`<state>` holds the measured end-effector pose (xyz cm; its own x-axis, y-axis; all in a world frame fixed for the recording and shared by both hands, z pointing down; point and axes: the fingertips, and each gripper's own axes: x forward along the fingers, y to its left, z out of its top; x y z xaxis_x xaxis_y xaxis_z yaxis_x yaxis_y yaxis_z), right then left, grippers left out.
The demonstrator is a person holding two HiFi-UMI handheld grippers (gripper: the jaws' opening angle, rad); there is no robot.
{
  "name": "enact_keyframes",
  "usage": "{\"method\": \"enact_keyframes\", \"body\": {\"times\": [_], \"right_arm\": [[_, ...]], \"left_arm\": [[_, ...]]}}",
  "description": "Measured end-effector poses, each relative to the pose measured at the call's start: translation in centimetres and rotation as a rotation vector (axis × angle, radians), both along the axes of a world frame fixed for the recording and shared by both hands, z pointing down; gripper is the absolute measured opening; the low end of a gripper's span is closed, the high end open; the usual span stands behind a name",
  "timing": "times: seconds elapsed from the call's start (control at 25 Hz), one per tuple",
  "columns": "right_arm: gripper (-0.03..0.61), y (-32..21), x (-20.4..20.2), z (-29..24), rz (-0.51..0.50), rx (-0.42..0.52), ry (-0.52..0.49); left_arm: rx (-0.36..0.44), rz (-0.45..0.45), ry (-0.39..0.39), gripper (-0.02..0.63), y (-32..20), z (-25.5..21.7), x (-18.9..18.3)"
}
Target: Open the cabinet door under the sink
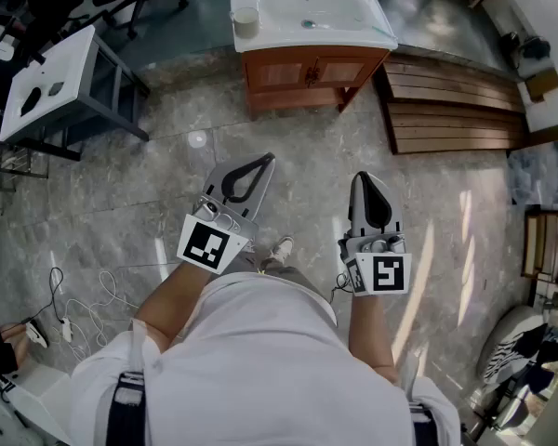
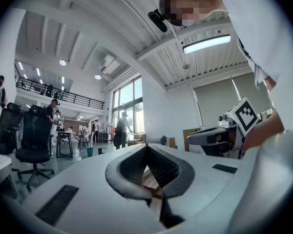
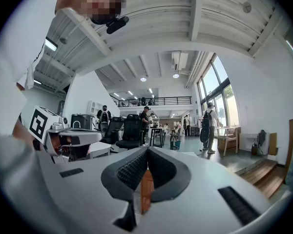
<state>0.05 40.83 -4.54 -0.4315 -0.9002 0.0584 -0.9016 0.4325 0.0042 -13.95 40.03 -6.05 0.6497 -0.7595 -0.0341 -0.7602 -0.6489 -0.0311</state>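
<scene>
Holding my left hand-held gripper (image 1: 262, 163) and right hand-held gripper (image 1: 368, 178) closed on nothing, I should walk up to the shut cabinet door (image 1: 281, 72) under the sink (image 1: 372, 28), well ahead, before opening one for the handle.

No words, numbers or brand names can be read anywhere. The only markings are black-and-white square markers (image 1: 207, 245), one on the left gripper (image 1: 266, 160), one on the right gripper (image 1: 365, 177).

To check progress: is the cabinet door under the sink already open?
No, both cabinet doors under the sink sit shut, flush with the cabinet front.
</scene>
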Motion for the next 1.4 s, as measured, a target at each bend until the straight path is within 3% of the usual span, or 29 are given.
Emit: {"method": "enact_keyframes", "body": {"times": [0.48,0.8,1.16,1.4], "right_arm": [[0.032,0.0,4.6,2.4,-0.003,-0.02,-0.107],[0.032,-1.9,4.7,3.7,-0.03,-0.043,-0.071],[0.032,-10.3,4.8,5.0,0.023,-0.091,-0.028],[0.032,-19.9,2.5,5.1,0.038,-0.12,0.009]], "left_arm": [[-0.001,-0.055,-0.026,0.006,1.1,1.2,2.4],[-0.026,-0.092,-0.019,0.006,-0.8,2.7,1.7],[-0.06,-0.039,0.035,0.006,-10.7,4.7,1.9],[-0.022,-0.004,-0.026,0.006,-21.6,5.8,0.2]]}}
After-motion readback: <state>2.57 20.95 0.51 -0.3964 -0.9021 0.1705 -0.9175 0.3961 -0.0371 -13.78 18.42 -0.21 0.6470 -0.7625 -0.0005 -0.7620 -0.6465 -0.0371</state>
